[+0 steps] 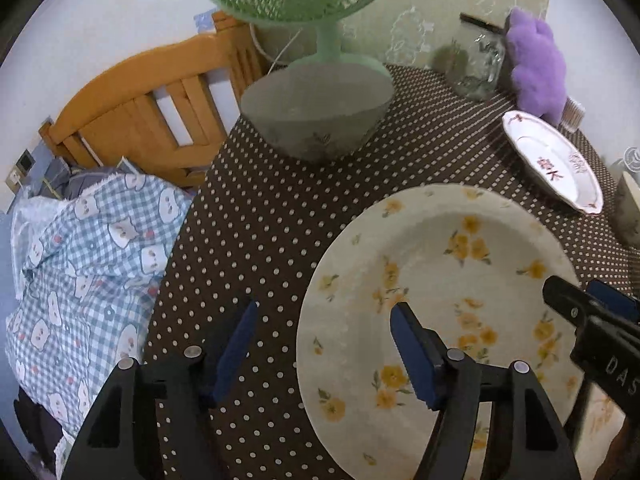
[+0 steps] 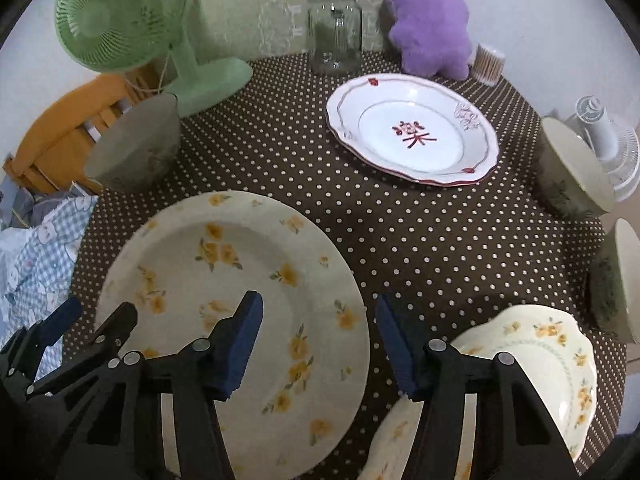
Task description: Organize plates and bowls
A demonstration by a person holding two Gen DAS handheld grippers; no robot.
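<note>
A large plate with yellow flowers (image 1: 440,280) (image 2: 232,280) lies on the dotted table. My left gripper (image 1: 324,344) is open, straddling the plate's left rim. My right gripper (image 2: 320,340) is open over the plate's right rim; it also shows in the left wrist view (image 1: 592,312). A white plate with a red character (image 2: 412,128) (image 1: 552,160) lies farther back. A scalloped yellow-flower plate (image 2: 540,368) sits at the near right. A grey bowl (image 1: 316,112) (image 2: 132,144) stands upside down at the left. Two more grey bowls (image 2: 572,164) (image 2: 616,276) sit at the right edge.
A green fan (image 2: 132,20) stands at the back left, a glass jar (image 2: 334,28) and a purple plush toy (image 2: 432,16) at the back, with a cup of cotton swabs (image 2: 488,62). A wooden chair (image 1: 152,104) and checked cloth (image 1: 80,260) lie beyond the table's left edge.
</note>
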